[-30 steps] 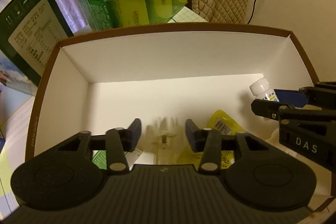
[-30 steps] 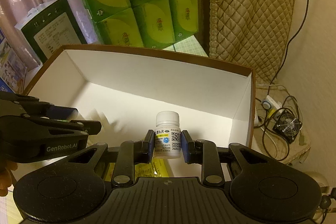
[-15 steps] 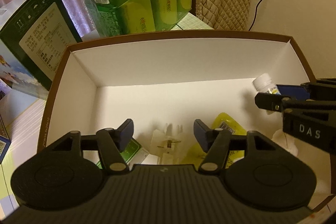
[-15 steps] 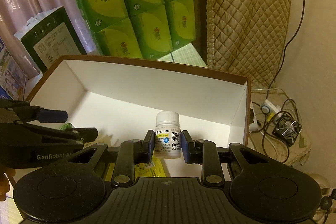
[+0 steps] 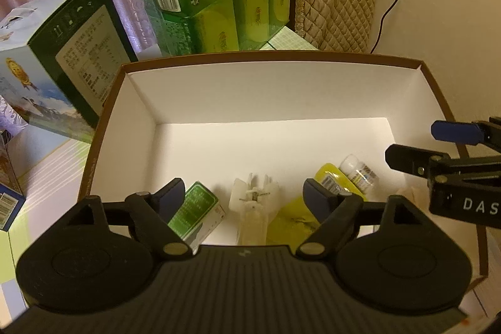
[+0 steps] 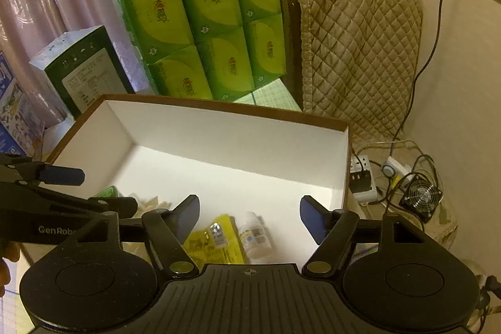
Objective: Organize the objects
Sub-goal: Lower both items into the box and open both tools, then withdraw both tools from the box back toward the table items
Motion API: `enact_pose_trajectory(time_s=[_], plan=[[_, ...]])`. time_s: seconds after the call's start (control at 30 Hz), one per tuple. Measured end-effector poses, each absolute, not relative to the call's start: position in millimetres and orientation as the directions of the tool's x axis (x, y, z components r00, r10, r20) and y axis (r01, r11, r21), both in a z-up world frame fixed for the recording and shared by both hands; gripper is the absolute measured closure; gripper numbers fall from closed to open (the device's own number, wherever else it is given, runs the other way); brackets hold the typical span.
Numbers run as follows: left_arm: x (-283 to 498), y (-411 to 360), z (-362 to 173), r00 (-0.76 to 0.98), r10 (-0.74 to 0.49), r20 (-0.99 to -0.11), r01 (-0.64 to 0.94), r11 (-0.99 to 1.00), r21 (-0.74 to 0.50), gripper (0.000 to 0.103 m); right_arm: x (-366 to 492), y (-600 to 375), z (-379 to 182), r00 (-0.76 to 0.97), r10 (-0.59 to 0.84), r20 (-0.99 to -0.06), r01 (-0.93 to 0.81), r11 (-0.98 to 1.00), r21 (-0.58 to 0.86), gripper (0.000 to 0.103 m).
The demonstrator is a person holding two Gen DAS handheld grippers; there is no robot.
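Presently: both the left gripper point(image 5: 242, 193) and the right gripper point(image 6: 249, 216) spread, empty; pill bottle point(image 6: 255, 235) lying loose at box's point(image 6: 219, 107) five o'clock, liable to roll.

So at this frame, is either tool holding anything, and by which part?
Nothing is held. The right tool is open over the small white bottle, which lies on the box floor beside a yellow packet. The left tool is open too.

Both views are lit dimly by warm yellowish room light, the white box point(image 5: 275, 89) floor is washed bright against shadowed walls, straight edges are bowed by fisheye distortion, corners are vignetted black, and the bottle point(image 6: 255, 235) is slightly blurred.
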State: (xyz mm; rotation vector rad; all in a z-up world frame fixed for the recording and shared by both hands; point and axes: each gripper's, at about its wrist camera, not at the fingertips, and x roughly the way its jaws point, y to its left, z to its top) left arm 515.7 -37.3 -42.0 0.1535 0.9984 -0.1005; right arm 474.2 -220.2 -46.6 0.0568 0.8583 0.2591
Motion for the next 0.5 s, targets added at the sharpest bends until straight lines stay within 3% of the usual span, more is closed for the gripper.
enact_pose_trajectory(time_s=[0.5], plan=[[459, -27, -8, 0.581, -0.012, -0.814, 0.098, 0.994, 0.055, 0.018, 424, -220, -20, 0.625, 0.283, -0.727, -0.220, 0.958, 0.184, 0.030]])
